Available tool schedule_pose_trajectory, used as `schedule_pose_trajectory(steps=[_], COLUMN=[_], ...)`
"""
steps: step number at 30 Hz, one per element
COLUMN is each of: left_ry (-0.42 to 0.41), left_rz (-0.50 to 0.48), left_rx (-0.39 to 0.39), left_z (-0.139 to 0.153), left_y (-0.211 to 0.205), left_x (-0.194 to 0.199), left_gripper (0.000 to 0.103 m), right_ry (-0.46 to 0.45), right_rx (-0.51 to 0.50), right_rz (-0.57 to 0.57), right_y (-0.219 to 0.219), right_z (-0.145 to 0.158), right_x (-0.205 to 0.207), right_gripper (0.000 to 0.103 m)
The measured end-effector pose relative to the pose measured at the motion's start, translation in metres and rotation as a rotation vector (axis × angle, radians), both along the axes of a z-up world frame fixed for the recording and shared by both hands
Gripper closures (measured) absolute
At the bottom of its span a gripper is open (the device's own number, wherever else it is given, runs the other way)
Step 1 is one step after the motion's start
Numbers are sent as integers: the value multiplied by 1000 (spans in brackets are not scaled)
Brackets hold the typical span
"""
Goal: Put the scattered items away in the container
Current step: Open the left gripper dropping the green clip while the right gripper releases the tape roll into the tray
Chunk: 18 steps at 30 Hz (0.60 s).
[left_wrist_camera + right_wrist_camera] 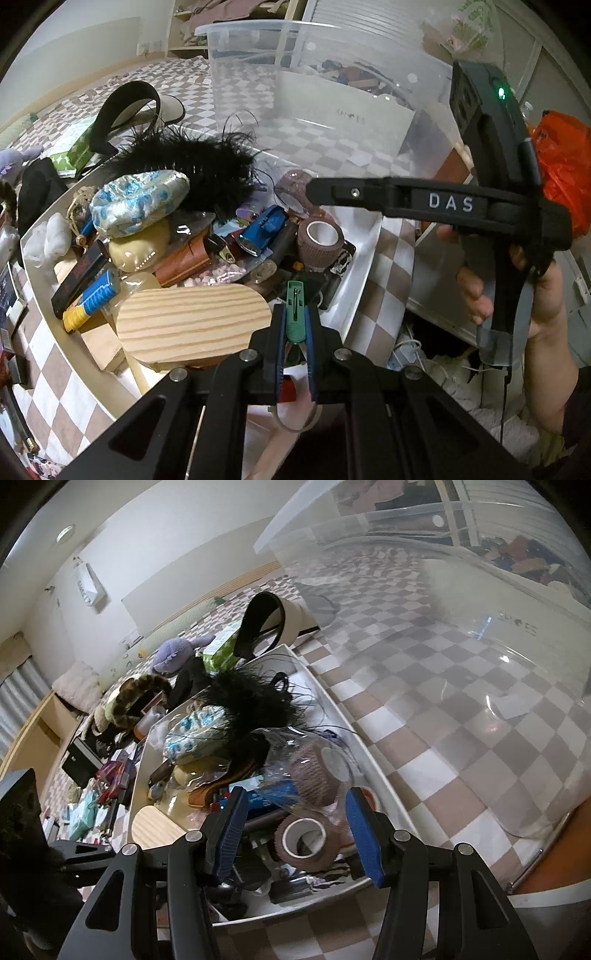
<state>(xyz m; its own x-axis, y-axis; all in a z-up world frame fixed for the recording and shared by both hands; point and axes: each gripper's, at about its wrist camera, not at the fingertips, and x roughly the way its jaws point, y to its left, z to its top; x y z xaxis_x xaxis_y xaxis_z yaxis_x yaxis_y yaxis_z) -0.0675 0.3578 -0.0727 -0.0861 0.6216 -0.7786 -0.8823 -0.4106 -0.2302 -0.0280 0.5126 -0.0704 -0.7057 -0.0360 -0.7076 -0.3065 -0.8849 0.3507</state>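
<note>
Left gripper (291, 325) clamped on green clippers (295, 314), held over the white tray's (364, 266) near edge. Wooden board (192, 325) just left of the clippers; brown tape roll (320, 238) beyond them. Black feathers (207, 162) at tray's far side. Right gripper (321, 190) reaches in over the tray from the right, side-on, jaw state unclear.

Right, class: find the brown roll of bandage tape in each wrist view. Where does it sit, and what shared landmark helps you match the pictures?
Left wrist view: brown tape roll at centre, inside the white tray.
Right wrist view: low centre, between the open right gripper fingers.
Shared landmark: black feather piece.
</note>
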Motion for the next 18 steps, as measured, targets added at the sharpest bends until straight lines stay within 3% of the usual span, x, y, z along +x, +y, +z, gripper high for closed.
schedule_pose_trajectory(steps=[8,10,12,14,18], left_ry=[-5,-8,-6,14,36], left_rz=[2,4,3,6,14], left_rx=[-15,-7,4,0,-5], left_z=[-7,-6,-4,-1,1], left_y=[-1,-2,-3,-3,-5], left_x=[0,1,3,6,9], left_gripper=[92,85,58,44,43], right_ry=[1,1,0,1,2], right_rx=[11,11,12,13,23], right_rz=[24,25,26,26,26], right_y=[-9,-10,-11,-12,-15], right_z=[4,5,6,7,10], right_x=[-3,-3,-3,-3,-1], right_gripper=[47,47,47,47,47])
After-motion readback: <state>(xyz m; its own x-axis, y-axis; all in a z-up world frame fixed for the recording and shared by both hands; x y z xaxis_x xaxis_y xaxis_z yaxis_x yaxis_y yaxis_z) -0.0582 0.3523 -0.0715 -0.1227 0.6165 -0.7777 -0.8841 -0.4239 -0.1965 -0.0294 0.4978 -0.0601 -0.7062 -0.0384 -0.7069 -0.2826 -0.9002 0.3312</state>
